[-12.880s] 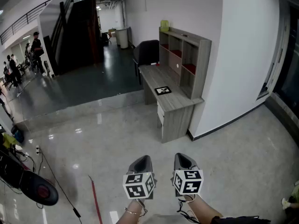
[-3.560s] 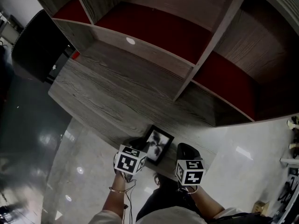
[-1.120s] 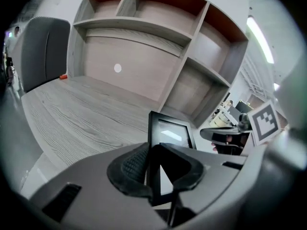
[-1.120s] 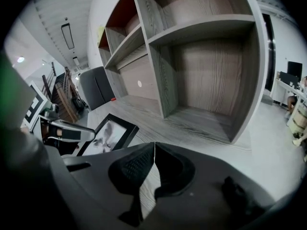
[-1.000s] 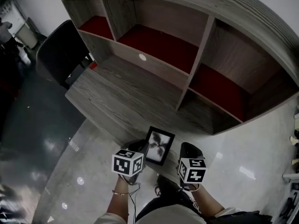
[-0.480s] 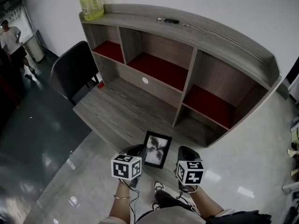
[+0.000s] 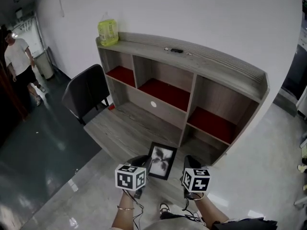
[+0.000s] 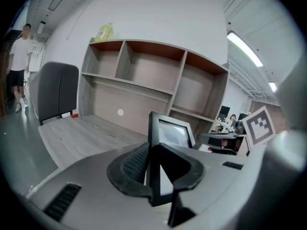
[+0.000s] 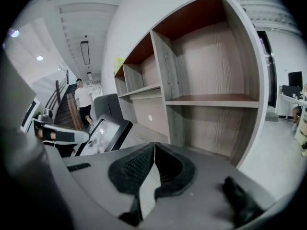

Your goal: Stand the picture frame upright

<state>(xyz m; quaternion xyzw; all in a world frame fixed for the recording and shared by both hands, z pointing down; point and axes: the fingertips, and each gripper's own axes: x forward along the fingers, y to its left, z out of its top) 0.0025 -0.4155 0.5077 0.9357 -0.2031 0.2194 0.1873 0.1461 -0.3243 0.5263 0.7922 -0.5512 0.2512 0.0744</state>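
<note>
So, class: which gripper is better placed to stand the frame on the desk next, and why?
Left. The left gripper is shut on the frame's edge, near the front of the desk. The right gripper is shut on nothing, off to the frame's side.

A grey wood-grain desk (image 7: 120,131) carries a grey wooden shelf unit (image 7: 225,87) along its back. At the desk's near edge, a black rectangular picture frame (image 7: 160,161) has its left edge between the jaws of the left gripper (image 7: 142,161). The right gripper (image 7: 191,161) is just right of the frame. A yellow-green plastic bottle (image 7: 108,31) stands on the unit's top at the desk's left end. A black padded chair (image 7: 86,92) is left of the desk.
</note>
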